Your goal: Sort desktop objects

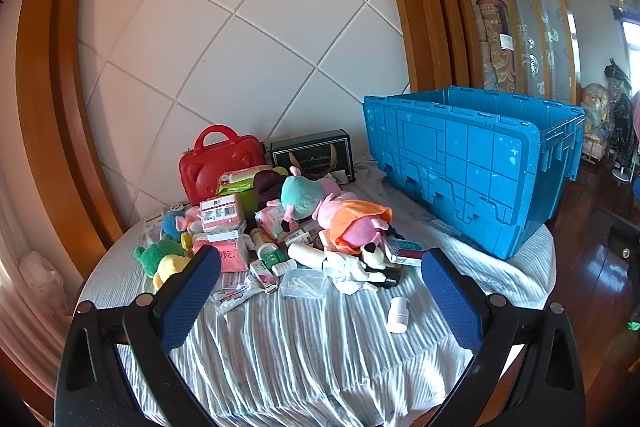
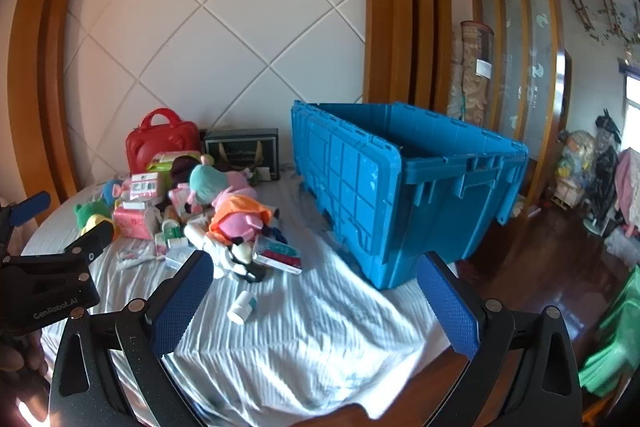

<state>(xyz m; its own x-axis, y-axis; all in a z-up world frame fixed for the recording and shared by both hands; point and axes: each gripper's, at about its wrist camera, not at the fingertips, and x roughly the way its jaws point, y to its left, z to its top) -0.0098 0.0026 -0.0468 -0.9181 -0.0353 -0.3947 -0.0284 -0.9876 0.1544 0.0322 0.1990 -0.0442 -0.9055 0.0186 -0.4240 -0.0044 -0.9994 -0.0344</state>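
Note:
A heap of plush toys, boxes and small packets lies on a white-clothed table (image 1: 304, 347). On top lie a pink plush in an orange dress (image 1: 356, 223) (image 2: 240, 219) and a teal-headed plush (image 1: 302, 195). A small white bottle (image 1: 398, 313) (image 2: 241, 307) lies alone in front of the heap. A big blue crate (image 1: 472, 163) (image 2: 392, 179) stands open at the right. My left gripper (image 1: 320, 267) is open and empty, short of the heap. My right gripper (image 2: 316, 267) is open and empty, above the cloth between bottle and crate. The left gripper also shows in the right wrist view (image 2: 64, 219).
A red case (image 1: 218, 163) and a dark gift box (image 1: 314, 155) stand at the back against the white panelled wall. A green and yellow plush (image 1: 164, 259) lies at the heap's left. Wooden floor and household clutter (image 2: 592, 179) lie to the right of the table.

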